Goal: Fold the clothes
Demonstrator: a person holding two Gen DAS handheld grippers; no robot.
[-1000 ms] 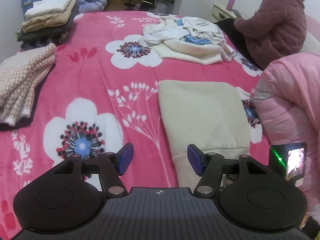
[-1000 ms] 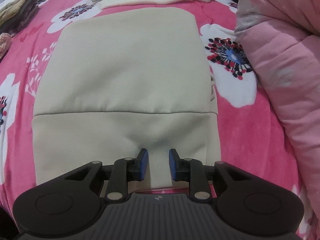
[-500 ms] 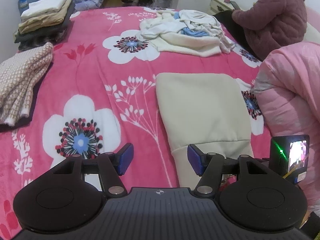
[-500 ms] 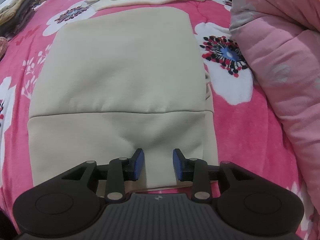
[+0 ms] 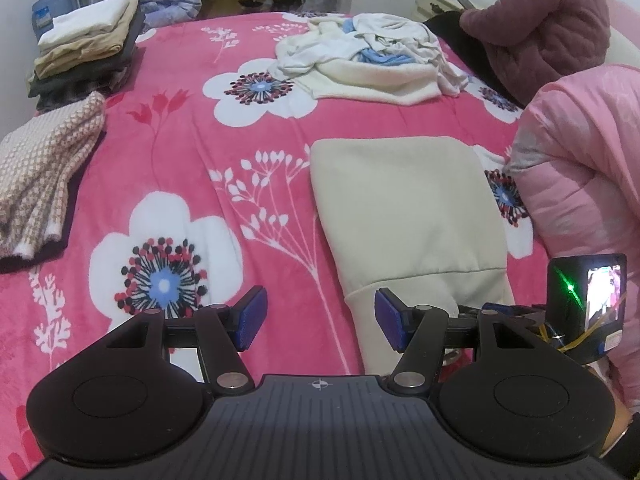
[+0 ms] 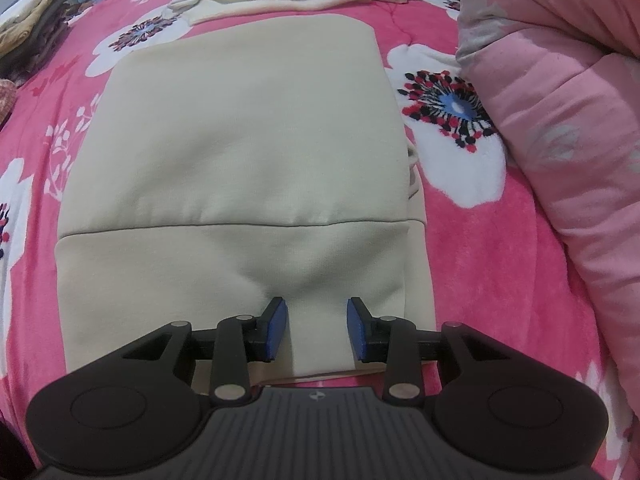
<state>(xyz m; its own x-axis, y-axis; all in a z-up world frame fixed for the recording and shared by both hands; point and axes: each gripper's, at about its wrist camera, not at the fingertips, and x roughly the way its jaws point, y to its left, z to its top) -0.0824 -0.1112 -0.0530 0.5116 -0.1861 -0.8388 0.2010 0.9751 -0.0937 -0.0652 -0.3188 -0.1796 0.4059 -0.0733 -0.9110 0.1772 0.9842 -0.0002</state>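
Observation:
A folded cream garment (image 6: 248,152) lies flat on the pink floral blanket (image 5: 192,128); it also shows in the left wrist view (image 5: 404,208). My right gripper (image 6: 318,330) is open over the garment's near hem, its blue pads apart with a raised ridge of cloth between them. My left gripper (image 5: 320,322) is open and empty, hovering over the blanket just left of the garment's near left corner. The right gripper's body with its lit screen (image 5: 586,296) shows at the right of the left wrist view.
A heap of unfolded white and blue clothes (image 5: 368,60) lies at the far side of the bed. A stack of folded clothes (image 5: 84,52) and a patterned knit (image 5: 44,168) sit at the left. A pink quilt (image 6: 560,100) bounds the right. People sit at the bed's far edge.
My right gripper's jaws have opened wider, letting go of the pinched hem. The left gripper stays open and has barely moved.

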